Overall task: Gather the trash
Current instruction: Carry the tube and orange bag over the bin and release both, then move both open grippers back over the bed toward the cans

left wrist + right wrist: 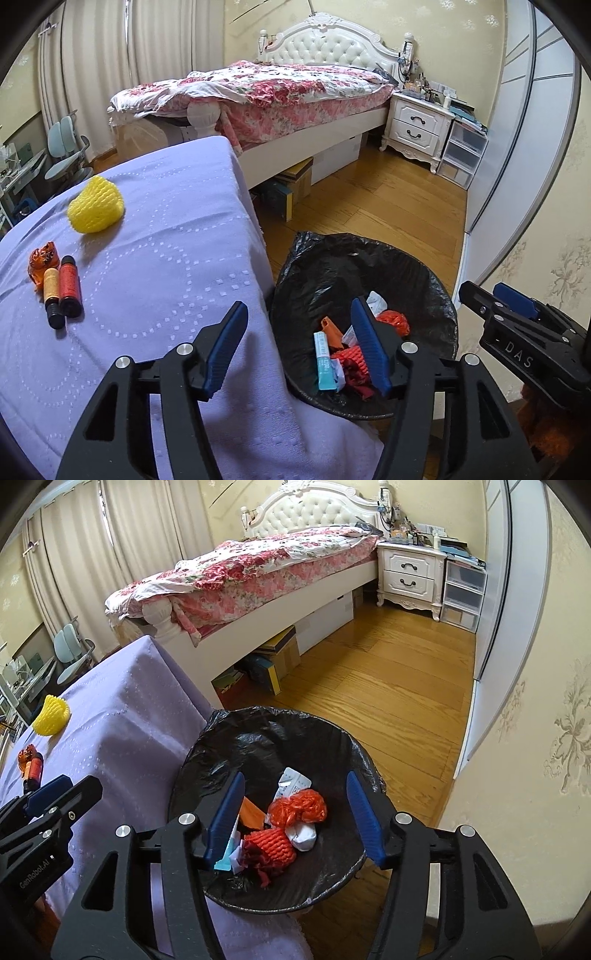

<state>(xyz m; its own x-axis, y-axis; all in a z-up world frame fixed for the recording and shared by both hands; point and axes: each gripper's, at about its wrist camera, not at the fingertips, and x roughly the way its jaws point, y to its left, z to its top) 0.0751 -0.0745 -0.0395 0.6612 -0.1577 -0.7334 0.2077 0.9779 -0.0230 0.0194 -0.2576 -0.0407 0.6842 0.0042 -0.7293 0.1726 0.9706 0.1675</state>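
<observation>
Both grippers gape empty: right gripper (295, 812) over the bin (207, 738), left gripper (301, 345) at the surface (166, 221) edge, since yellow netting (96, 205) and vials (62, 291) await.

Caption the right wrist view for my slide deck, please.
Open right hand-held gripper above the black-lined trash bin holding red foam netting and wrappers.

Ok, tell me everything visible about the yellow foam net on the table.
The yellow foam net is a soft-looking mesh fruit sleeve with a diamond-lattice surface, squashed into a lumpy cup; the right wrist view shows its open end facing up. It lies by itself on the lavender tablecloth, beyond the two small bottles, touching only the cloth.
</observation>
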